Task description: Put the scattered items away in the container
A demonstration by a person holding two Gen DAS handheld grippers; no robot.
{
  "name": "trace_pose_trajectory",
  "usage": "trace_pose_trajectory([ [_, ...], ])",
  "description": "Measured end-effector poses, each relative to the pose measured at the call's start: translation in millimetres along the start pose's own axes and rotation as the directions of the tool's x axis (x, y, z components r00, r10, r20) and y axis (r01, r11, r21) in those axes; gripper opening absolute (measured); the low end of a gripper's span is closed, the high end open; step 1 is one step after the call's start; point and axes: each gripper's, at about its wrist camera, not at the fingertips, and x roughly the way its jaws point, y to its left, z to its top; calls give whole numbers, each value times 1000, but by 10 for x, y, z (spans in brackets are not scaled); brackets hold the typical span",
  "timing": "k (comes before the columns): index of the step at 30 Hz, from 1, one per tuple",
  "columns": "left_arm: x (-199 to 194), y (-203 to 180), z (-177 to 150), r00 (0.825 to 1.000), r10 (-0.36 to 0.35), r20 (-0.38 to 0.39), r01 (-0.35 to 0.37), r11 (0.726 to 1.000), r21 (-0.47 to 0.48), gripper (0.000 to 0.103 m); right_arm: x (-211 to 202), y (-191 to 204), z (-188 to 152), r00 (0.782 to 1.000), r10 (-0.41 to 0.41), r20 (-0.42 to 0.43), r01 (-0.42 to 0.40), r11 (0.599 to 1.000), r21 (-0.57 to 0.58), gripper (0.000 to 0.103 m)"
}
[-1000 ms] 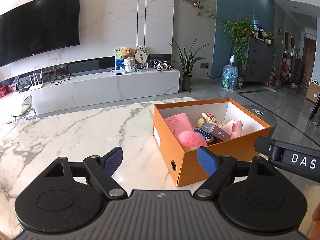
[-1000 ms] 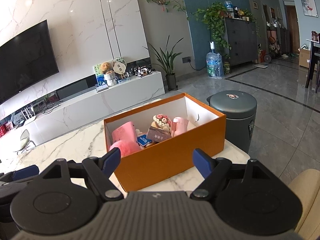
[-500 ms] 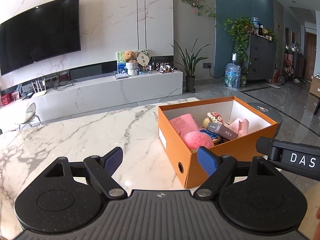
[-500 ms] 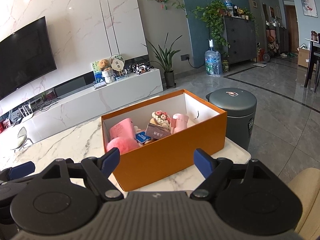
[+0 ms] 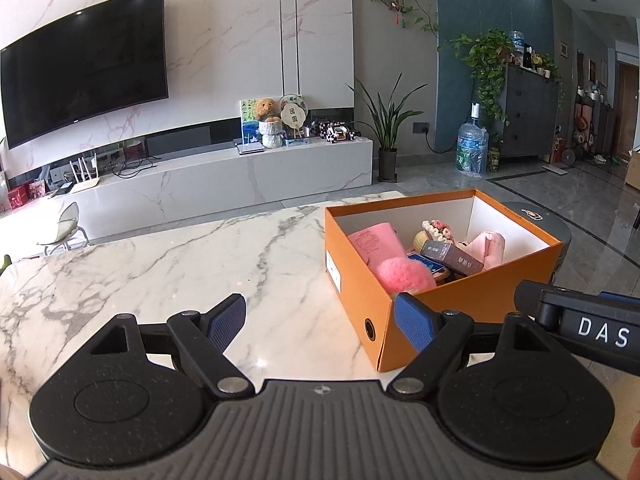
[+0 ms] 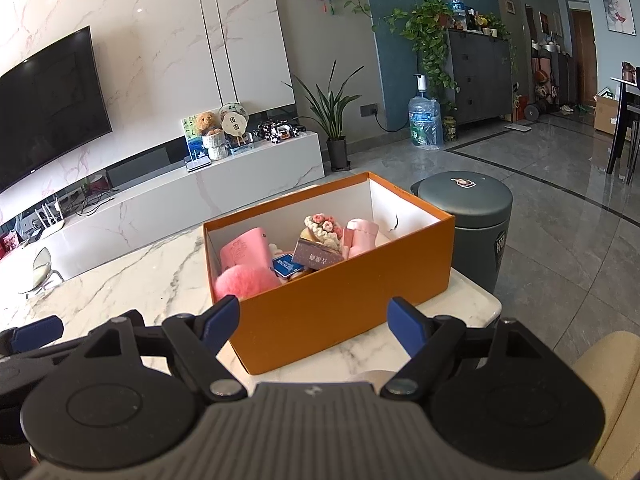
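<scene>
The white marble table [image 5: 152, 264] carried the open orange cardboard box [image 6: 344, 304] at its right end near the front corner, pink fluffy pompom [image 6: 244, 284] inside. Only the right view showed the grey round bin [image 6: 468, 216] whole. Left gripper [image 5: 320, 320] and right gripper [image 6: 312, 320] gaped wide, empty

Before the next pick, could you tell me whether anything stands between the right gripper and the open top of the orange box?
Nothing visible does. The right gripper is open and empty, facing the orange box from its near long side. Only that wall and bare marble table lie ahead. The box has no lid; pink items already fill its left half.
</scene>
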Motion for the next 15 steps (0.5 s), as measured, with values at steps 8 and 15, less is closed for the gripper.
trace_pose_trajectory([
  [8,0,29,-11,1000,8,-7,-8,1000,-6,96,-17,56,-30,1000,-2,-1,2,1000,4,83],
  [15,8,34,-25,1000,10,-14,-10,1000,-7,96,-9,80,-53,1000,-6,-10,6,1000,9,83],
])
